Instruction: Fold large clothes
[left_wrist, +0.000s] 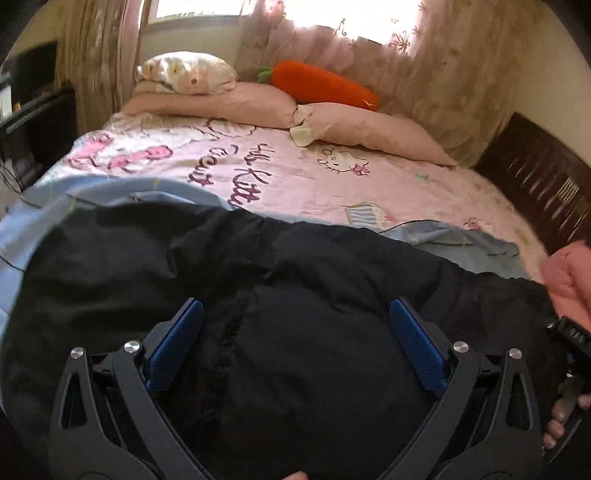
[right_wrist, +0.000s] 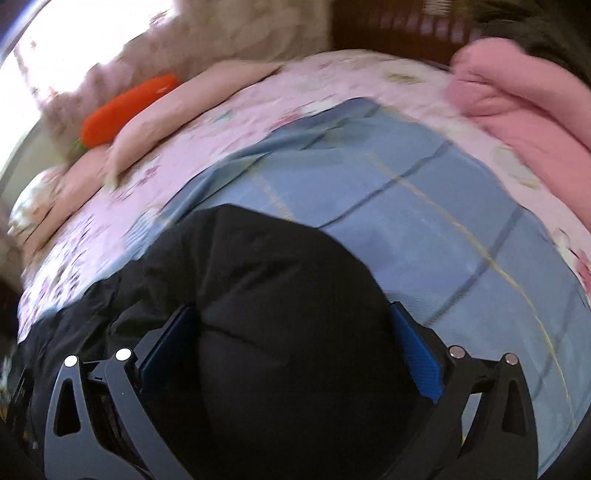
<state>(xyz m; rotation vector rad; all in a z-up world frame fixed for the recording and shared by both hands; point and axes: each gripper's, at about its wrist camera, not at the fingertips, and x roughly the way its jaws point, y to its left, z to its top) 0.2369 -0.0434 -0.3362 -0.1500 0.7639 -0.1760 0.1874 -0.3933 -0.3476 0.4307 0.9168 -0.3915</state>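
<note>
Left wrist view looks along the left hand-held gripper (left_wrist: 295, 314), whose blue-padded fingers (left_wrist: 177, 339) stand spread wide, with the black garment (left_wrist: 303, 369) lying below and between them; nothing is pinched. The garment is a puffy black piece spread across the near part of the bed (left_wrist: 461, 192), on a light blue cloth (left_wrist: 110, 192) that lies over a pink sheet (left_wrist: 303, 177). The sheet carries a cartoon cat face and cursive purple writing, seen sideways, that appears to read "Hello Kitty"; other lettering beside it cannot be made out. Two pink pillows (left_wrist: 229, 103) lie at the far side, with an orange carrot toy (left_wrist: 321, 85) behind them and curtains (left_wrist: 424, 66) beyond. Fingers of a hand (left_wrist: 561, 421) show at the right edge.

Right wrist view, blurred, shows the right hand-held gripper (right_wrist: 295, 317) with its fingers also set wide, a rounded bulge of the black garment (right_wrist: 280, 295) filling the gap between them; whether the pads press it cannot be told. The light blue cloth (right_wrist: 424, 206) has thin dark and yellow lines, and a pink blanket (right_wrist: 524, 110) is bunched at the bed's far right.
</note>
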